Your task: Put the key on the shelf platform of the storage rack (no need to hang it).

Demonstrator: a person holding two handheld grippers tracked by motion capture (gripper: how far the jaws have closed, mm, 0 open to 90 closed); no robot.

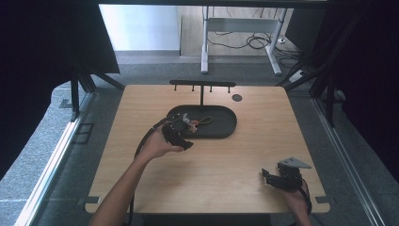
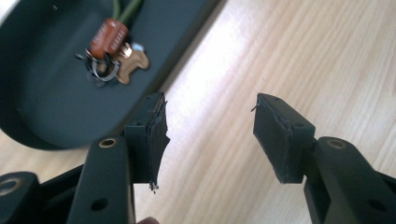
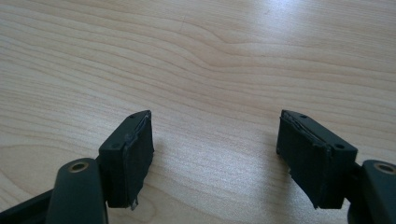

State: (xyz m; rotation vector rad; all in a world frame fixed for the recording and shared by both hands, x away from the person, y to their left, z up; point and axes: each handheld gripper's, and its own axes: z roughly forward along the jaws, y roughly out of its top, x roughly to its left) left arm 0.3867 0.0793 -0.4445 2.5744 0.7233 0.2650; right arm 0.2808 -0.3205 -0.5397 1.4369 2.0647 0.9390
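A dark oval tray (image 1: 225, 126) lies at the middle back of the wooden table (image 1: 226, 165). In it is a keychain (image 1: 193, 123): a brown leather tag, a small brown bear-shaped charm, a metal ring and a green cord. My left gripper (image 1: 181, 139) hovers at the tray's near left edge. In the left gripper view the open gripper (image 2: 208, 135) has only bare wood between its jaws, with the keychain (image 2: 114, 56) and tray (image 2: 46, 102) up to the left. My right gripper (image 1: 267, 176) rests at the table's front right, open (image 3: 215, 149) over bare wood.
A black rack (image 1: 202, 84) with several hooks stands on a post just behind the tray. A small round black grommet (image 1: 236, 97) sits near the table's back edge. Grey floor, a white table frame and cables lie beyond.
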